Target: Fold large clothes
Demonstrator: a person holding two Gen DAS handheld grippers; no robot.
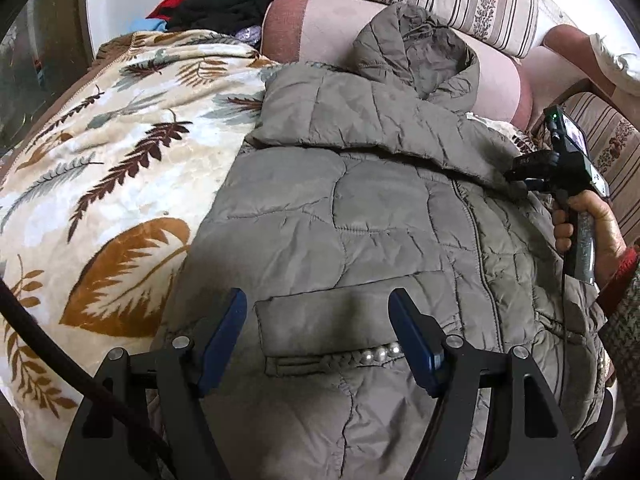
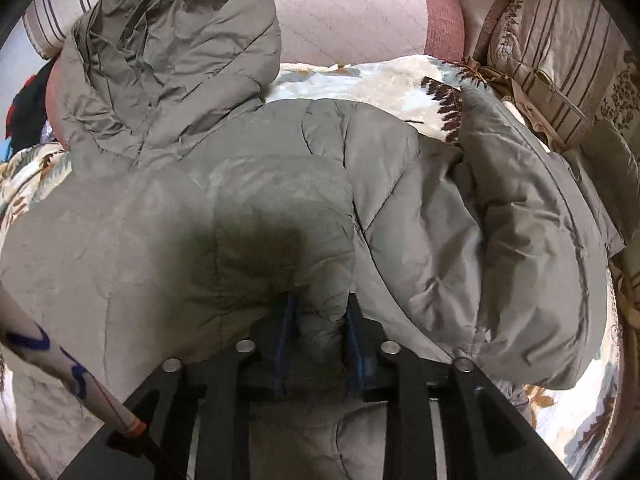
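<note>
My left gripper (image 1: 316, 336) hovers with jaws wide and empty over the pocket (image 1: 320, 324) of the padded jacket (image 1: 360, 208), which lies on the leaf-print blanket (image 1: 120, 152). My right gripper (image 2: 318, 330) pinches a puffy fold beyond the pocket. The jacket looks light, soft and slippery, so I'd grip seams or hems, hood (image 2: 168, 52) farthest.
</note>
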